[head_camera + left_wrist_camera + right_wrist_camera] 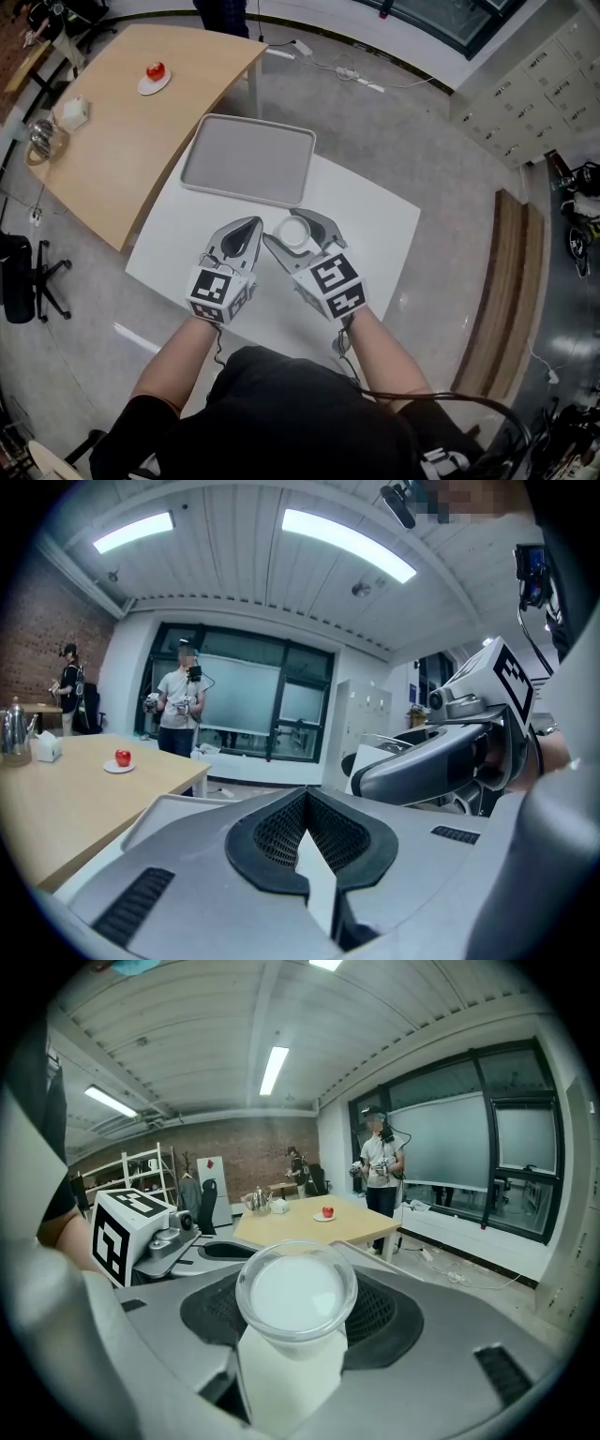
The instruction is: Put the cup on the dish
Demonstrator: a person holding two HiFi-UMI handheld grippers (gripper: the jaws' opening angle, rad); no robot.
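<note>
right gripper (287, 229) is clamped on a small white cup (295, 234), down by the middle of the white table (375, 225), just short of the grey tray (248, 159) and not touching it. left gripper (251, 225) sits right beside, jaws pinched together on nothing.

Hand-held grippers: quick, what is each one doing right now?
Left hand-held gripper: shut, holding nothing.
Right hand-held gripper: closed on the small clear round cup.

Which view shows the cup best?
Right gripper view: the cup sits dead centre, close up, with its rim and white inside clear. Head view shows it only as a small white circle from above. Left gripper view doesn't show it.
</note>
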